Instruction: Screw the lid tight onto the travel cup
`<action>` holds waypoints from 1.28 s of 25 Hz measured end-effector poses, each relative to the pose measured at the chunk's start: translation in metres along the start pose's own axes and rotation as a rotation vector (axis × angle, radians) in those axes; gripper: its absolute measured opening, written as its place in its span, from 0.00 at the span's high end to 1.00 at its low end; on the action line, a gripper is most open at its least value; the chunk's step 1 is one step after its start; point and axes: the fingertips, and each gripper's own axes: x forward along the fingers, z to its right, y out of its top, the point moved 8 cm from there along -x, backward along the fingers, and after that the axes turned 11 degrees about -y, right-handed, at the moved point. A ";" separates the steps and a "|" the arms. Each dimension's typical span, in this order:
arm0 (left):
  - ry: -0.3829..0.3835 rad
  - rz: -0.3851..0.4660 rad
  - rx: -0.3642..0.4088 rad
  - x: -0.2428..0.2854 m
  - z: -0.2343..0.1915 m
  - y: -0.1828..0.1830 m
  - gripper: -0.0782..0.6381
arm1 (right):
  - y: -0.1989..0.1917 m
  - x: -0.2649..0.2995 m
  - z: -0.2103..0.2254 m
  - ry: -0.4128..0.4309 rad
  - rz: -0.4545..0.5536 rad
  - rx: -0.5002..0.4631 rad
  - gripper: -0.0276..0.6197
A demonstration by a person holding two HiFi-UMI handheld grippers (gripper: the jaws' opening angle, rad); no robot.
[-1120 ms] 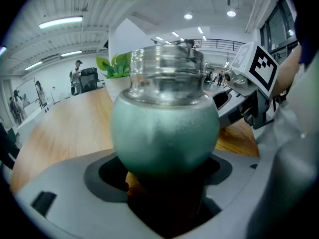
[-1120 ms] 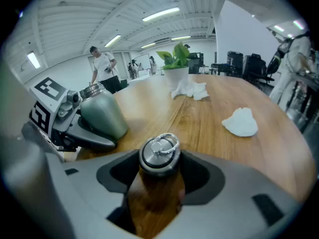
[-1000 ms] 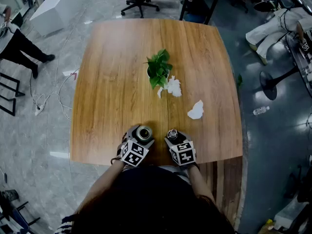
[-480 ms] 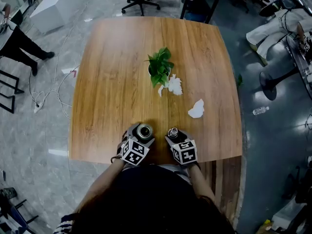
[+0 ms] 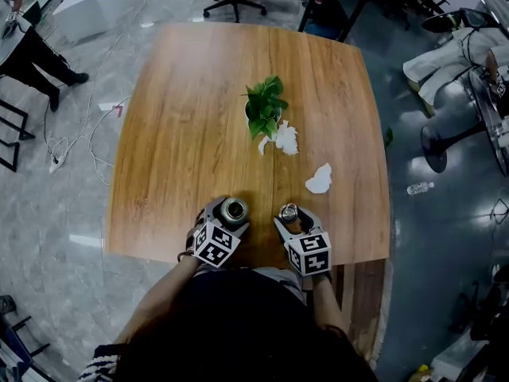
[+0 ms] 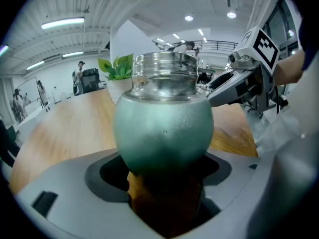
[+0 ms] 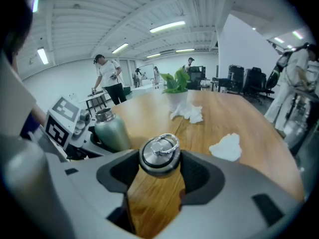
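A wood-grain table (image 5: 199, 118) with rounded corners stands on a glossy grey marbled floor (image 5: 56, 213). Near its front edge the left gripper (image 5: 231, 212) clamps the matte green, round-shouldered cup (image 6: 162, 128), whose steel neck is uncovered; just beside it the right gripper (image 5: 288, 215) pinches the round metal lid (image 7: 159, 157), ring on top

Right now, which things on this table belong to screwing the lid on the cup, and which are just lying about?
For the job: travel cup, gripped in the left claw; lid, gripped in the right claw.
Lying about: potted plant; crumpled tissue beside it; second crumpled tissue further right.
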 end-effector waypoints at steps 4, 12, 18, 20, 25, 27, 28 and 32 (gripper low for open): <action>-0.042 -0.010 0.031 -0.009 0.003 0.023 0.35 | 0.037 -0.033 -0.002 0.030 0.081 -0.026 0.55; -0.091 -0.062 0.234 -0.015 0.028 0.069 0.35 | 0.102 -0.081 -0.033 0.243 0.200 -0.069 0.55; -0.113 -0.100 0.296 -0.013 0.039 0.079 0.35 | 0.103 -0.080 -0.046 0.310 0.161 -0.114 0.55; -0.117 -0.102 0.298 -0.014 0.041 0.079 0.35 | 0.101 -0.078 -0.048 0.302 0.149 -0.137 0.55; -0.116 -0.096 0.289 -0.016 0.042 0.081 0.35 | 0.098 -0.074 -0.050 0.297 0.128 -0.154 0.55; -0.114 -0.096 0.296 -0.016 0.043 0.082 0.35 | 0.097 -0.073 -0.051 0.301 0.124 -0.153 0.55; -0.114 -0.096 0.299 -0.016 0.044 0.083 0.35 | 0.096 -0.072 -0.051 0.304 0.124 -0.149 0.55; -0.122 -0.088 0.292 -0.016 0.045 0.083 0.35 | 0.096 -0.072 -0.049 0.323 0.129 -0.106 0.55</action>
